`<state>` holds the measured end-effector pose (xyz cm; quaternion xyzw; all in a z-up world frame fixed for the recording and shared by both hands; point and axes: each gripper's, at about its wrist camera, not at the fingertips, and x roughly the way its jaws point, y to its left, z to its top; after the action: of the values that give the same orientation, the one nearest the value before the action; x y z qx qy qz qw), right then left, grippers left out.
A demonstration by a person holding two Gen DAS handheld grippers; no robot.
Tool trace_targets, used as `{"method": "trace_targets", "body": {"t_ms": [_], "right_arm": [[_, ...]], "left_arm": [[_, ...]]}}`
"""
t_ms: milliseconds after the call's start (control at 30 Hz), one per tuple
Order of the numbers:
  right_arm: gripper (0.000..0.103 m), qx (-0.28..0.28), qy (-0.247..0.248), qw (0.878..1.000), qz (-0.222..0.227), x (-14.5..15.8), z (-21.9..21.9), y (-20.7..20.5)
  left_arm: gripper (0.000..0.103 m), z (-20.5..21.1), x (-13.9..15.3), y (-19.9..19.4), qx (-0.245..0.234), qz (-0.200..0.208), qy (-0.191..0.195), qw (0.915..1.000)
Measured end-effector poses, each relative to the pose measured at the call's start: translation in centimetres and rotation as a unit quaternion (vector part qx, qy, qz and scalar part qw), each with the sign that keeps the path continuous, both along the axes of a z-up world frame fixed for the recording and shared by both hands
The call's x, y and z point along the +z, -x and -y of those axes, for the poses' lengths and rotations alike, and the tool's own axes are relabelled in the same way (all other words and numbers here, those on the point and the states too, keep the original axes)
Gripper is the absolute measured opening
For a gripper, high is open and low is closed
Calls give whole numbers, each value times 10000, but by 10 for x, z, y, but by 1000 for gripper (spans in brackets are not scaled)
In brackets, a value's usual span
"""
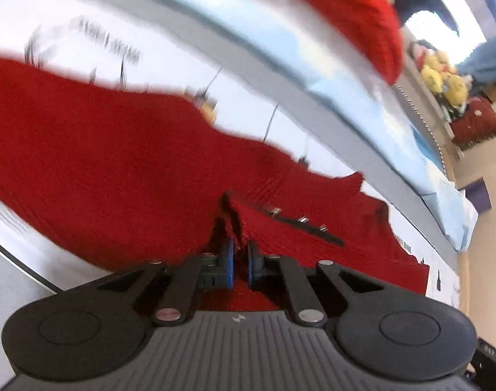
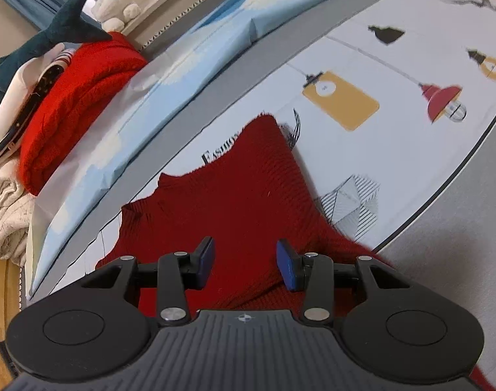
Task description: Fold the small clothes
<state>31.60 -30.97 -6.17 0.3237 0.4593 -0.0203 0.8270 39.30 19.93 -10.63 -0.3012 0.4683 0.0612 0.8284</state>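
A dark red knitted garment (image 2: pixel 235 202) lies on the white printed cloth (image 2: pixel 378 163) of the table. In the left wrist view the same red garment (image 1: pixel 101 169) fills the middle, blurred, with a fold of it raised. My left gripper (image 1: pixel 240 257) is shut on a pinched edge of this garment, and the knit rises between the blue pads (image 1: pixel 229 260). My right gripper (image 2: pixel 244 264) is open and empty, hovering just above the near part of the garment, with its blue pads (image 2: pixel 288 270) wide apart.
A folded bright red sweater (image 2: pixel 78 104) lies on a pile of pale clothes (image 2: pixel 7 215) at the left. A stuffed shark (image 2: pixel 52 39) and a white plush (image 2: pixel 117 6) lie behind. A light blue sheet (image 2: pixel 182 65) and a grey band border the cloth.
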Motion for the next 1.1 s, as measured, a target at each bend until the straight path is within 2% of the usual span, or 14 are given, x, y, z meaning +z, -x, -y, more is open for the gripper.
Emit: {"method": "trace_targets", "body": {"t_ms": [100,200,300,400,467,600,667,767,833,867,1000,1100], "right_arm": [[44,-23,-88,9999,-137,-10,-6,-4],[44,-12,-111,9997,-197,-18,-13,-9],[44,-73,-35,9996,-266,-25,-13,-12],[44,-282,114,9988,-383,-35,-4,-14],[44,-404,216,9977,-501,-42,3,-15],[42,-648,34,9950,-756,-53,13,-13],[44,-564,172,9961,-650,-42,7,-12],[43,-98,424,9990,-31,-18,-12,-13],[44,154,670,9973,243,-12,-20,-14],[44,174,726,9970,223,-14,-20,-16],[43,-363,173,9972,-633,-53,4,-16],[43,-688,-165,9933,-908,-66,14,-12]], "left_arm": [[9,8,13,8,-41,-61,-567,9984],[9,12,10,11,18,-300,-808,9963],[10,15,20,10,-26,-91,-1158,9932],[10,17,28,12,-105,204,-1125,9934],[10,21,25,9,-199,232,-1047,9940],[10,30,6,2,-416,-112,-1068,9933],[10,35,-3,0,-492,-316,-1181,9913],[10,37,-11,0,-580,-439,-1262,9893],[10,40,-14,0,-631,-480,-1337,9878],[10,40,-17,0,-639,-506,-1387,9870],[10,39,-20,1,-636,-564,-1402,9865],[13,38,-16,2,-619,-560,-1397,9867]]}}
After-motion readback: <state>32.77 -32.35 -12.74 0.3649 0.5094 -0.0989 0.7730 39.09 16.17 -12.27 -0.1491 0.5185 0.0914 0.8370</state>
